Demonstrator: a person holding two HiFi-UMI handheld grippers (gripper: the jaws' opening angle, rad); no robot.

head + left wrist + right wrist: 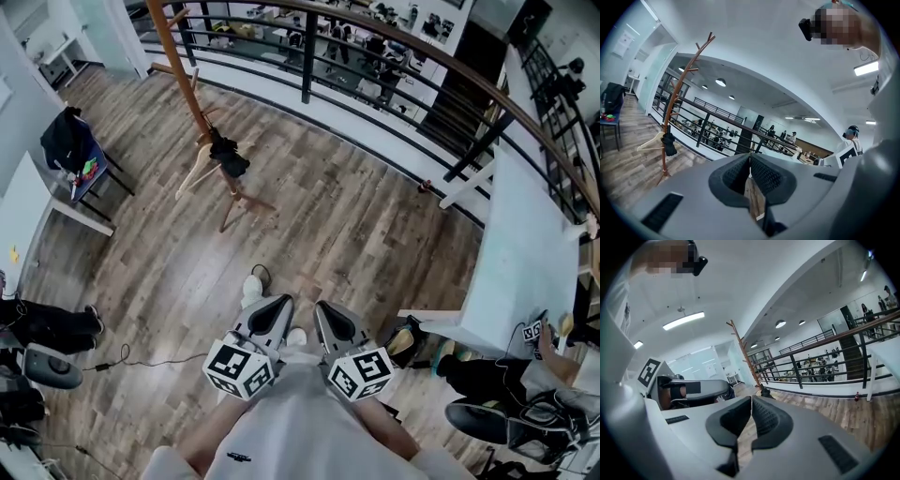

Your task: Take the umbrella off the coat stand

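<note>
Your left gripper (279,300) and right gripper (323,307) sit side by side, jaws pressed together on nothing. Well ahead of them, the folded black umbrella (229,157) hangs low on the coat stand (180,70), beside its pole and above the legs, its long axis pointing down.

No text was legible, square markers (241,367) on the cubes bore only black-and-white patterns — shirt logo (238,457) was too small to read.
</note>
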